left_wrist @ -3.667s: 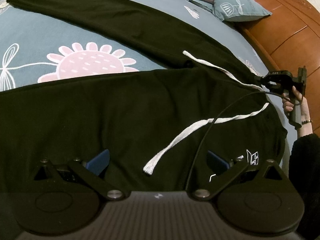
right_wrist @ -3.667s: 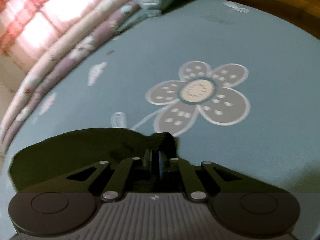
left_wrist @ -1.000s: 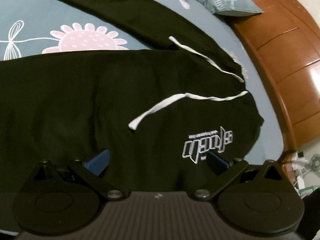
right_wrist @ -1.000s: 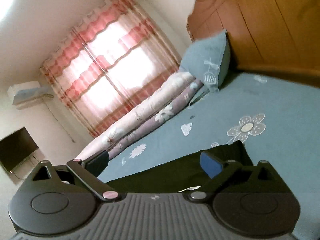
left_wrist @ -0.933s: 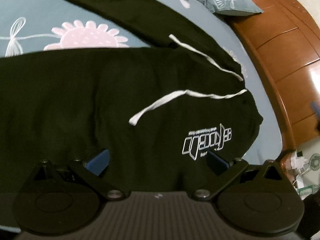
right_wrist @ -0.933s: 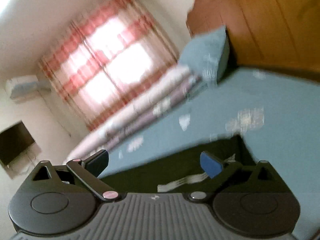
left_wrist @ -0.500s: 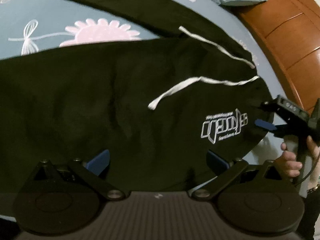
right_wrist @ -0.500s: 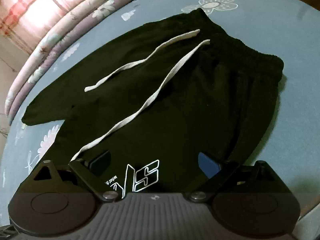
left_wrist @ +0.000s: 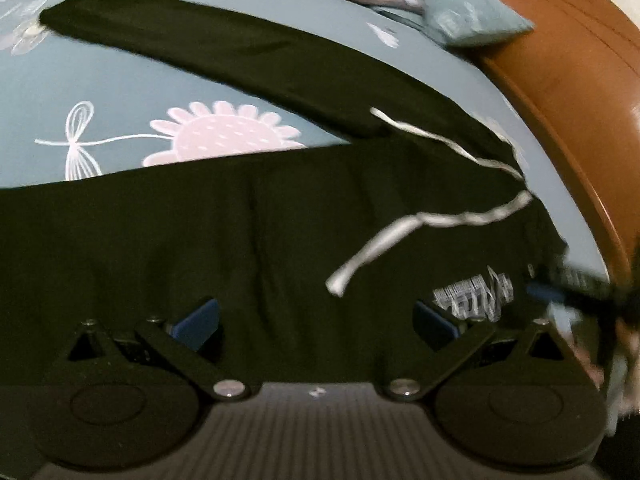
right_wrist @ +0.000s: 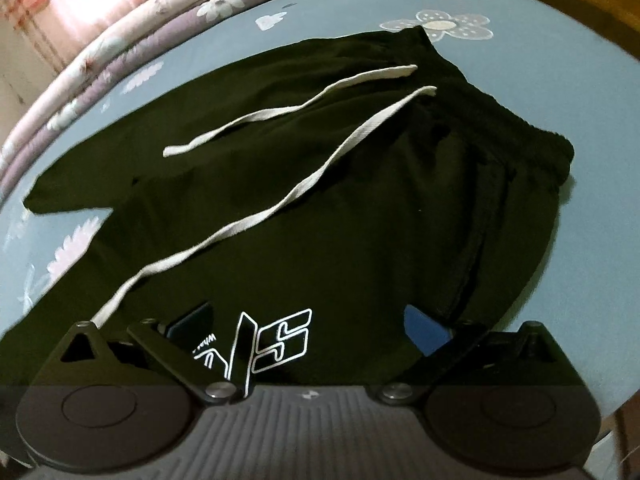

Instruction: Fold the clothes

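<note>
Trousers laid flat, no fold made yet

Trousers lie spread on the bed, black, waistband toward the headboard side, both legs running away to the left and splayed apart with blue sheet showing between them. I judge the folding has not begun: the legs are not stacked, and the two white drawstrings trail loose across the front. Bringing one leg over the other, then folding lengthwise, is all left to do.

My right claw has just been opening and stands wide apart over the printed logo, nothing between the pads. My left claw is likewise apart, hovering above the near leg, gripping nothing.

For room: the near hem sits close to the bed's edge under me; the wooden headboard bounds the right. Far side offers open sheet up to the rolled quilt and pillow.
</note>
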`<state>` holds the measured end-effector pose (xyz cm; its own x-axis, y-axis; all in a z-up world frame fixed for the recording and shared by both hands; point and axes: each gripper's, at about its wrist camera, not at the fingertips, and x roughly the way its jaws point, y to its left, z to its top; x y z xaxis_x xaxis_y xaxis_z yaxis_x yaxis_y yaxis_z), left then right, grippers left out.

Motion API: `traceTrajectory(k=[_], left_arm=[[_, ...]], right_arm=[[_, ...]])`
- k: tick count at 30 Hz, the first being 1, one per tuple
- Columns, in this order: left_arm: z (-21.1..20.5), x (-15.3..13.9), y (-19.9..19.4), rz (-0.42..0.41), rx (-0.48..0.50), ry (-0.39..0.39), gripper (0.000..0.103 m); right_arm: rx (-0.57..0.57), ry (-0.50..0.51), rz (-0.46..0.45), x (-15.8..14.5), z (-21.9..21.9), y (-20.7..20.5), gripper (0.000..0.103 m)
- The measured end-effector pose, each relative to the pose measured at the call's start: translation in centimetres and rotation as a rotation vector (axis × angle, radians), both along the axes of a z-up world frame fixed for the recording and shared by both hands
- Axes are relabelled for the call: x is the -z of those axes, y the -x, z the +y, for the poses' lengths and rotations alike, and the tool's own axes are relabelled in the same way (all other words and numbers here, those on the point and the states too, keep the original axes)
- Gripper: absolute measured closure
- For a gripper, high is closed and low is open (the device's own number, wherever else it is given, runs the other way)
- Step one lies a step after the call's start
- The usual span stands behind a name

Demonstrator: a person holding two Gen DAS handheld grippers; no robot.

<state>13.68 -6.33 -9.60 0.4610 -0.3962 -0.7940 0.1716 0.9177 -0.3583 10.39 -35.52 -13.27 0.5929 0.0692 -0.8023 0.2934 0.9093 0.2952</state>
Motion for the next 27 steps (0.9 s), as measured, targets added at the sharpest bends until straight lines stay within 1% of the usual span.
traceTrajectory(k=[2, 4, 5, 6, 9, 12, 16, 18, 21, 25, 27], left_arm=[[0.3, 0.9, -0.9, 0.017, -0.027, 0.011, 0.001], [0.6, 1.9, -1.2, 0.05, -0.051, 0.003, 0.001], [0.6, 2.2, -1.0, 0.043, -0.051, 0.004, 0.001], [0.7, 2.2, -0.7, 0.026, -0.043, 0.004, 0.001], [0.8, 2.1, 0.1, 0.022, -0.03, -0.008, 0.001], [1.4, 2.0, 0.6, 0.02, -0.041, 0.007, 0.001], [2.2, 0.7, 1.1, -0.012, -0.079, 0.001, 0.001], [2.7, 0.3, 1.7, -0.018, -0.085, 0.014, 0.001], [2.8, 0.7, 2.9, -0.009, -0.073, 0.014, 0.001], [2.9, 1.8, 4.5, -0.008, -0.06, -0.007, 0.001], [3.5, 2.2, 4.7, 0.011, -0.073, -0.002, 0.001]], right_arm=[[-0.008, 0.022, 0.005, 0.0, 0.3, 0.0, 0.0], [-0.016, 0.038, 0.008, 0.1, 0.5, 0.0, 0.0], [-0.019, 0.042, 0.008, 0.1, 0.5, 0.0, 0.0], [-0.021, 0.046, 0.009, 0.1, 0.5, 0.0, 0.0], [-0.028, 0.062, 0.015, 0.2, 0.9, -0.2, 0.0], [-0.034, 0.08, 0.022, 0.2, 1.2, -0.3, 0.0], [-0.035, 0.088, 0.023, 0.2, 1.3, -0.3, 0.0], [-0.035, 0.093, 0.023, 0.1, 1.3, -0.3, 0.0], [-0.041, 0.112, 0.027, 0.2, 1.6, -0.4, 0.0], [-0.066, 0.177, 0.035, 0.4, 2.5, -0.5, 0.0], [-0.076, 0.209, 0.036, 0.6, 3.0, -0.5, 0.0]])
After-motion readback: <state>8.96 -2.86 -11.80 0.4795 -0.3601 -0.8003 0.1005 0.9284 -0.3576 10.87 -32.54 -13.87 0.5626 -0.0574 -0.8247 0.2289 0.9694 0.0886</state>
